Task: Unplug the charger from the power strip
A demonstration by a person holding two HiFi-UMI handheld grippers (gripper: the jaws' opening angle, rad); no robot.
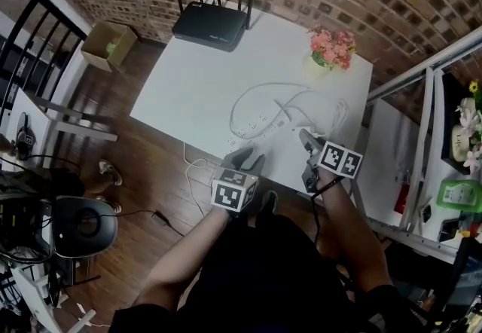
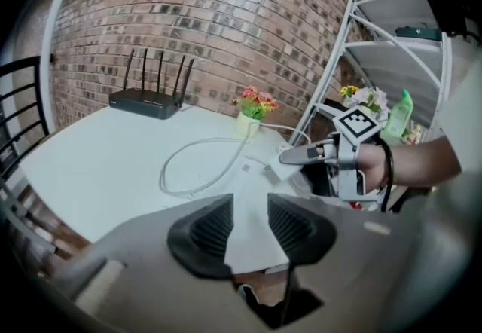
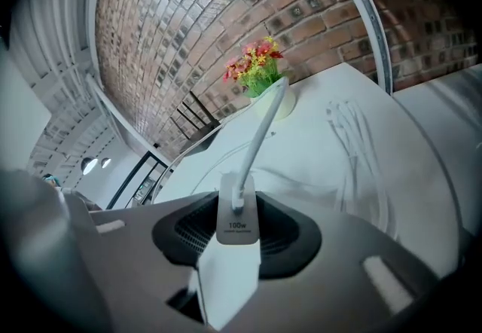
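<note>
The right gripper (image 3: 238, 207) is clamped narrowly on the white charger (image 3: 230, 271), with a pad on each flat side. The charger's long axis runs along the jaws. Its cable end points away toward 12 o'clock and its plug end points back at the camera, hidden. Its cable (image 3: 260, 135) rises straight out toward the flower pot (image 3: 260, 79) at 12 o'clock. The left gripper (image 2: 250, 211) is closed on the near end of the white power strip (image 2: 256, 248), which lies lengthwise between its pads and points to 12 o'clock. From there the charger sits at about 1 o'clock, just beside the strip's far end. Whether the two touch cannot be told. Both tools work at the near edge of the white table (image 1: 188, 90). A loose loop of white cord (image 1: 235, 109) lies on the table at 11 o'clock, between the grippers and the black router (image 1: 211, 22) at the far edge. More white cords (image 3: 354, 151) lie at 2 o'clock of the right gripper. A metal rack (image 1: 425, 120) stands off the table at 3 o'clock, and a cardboard box (image 1: 109, 44) sits on the floor at 10 o'clock.
</note>
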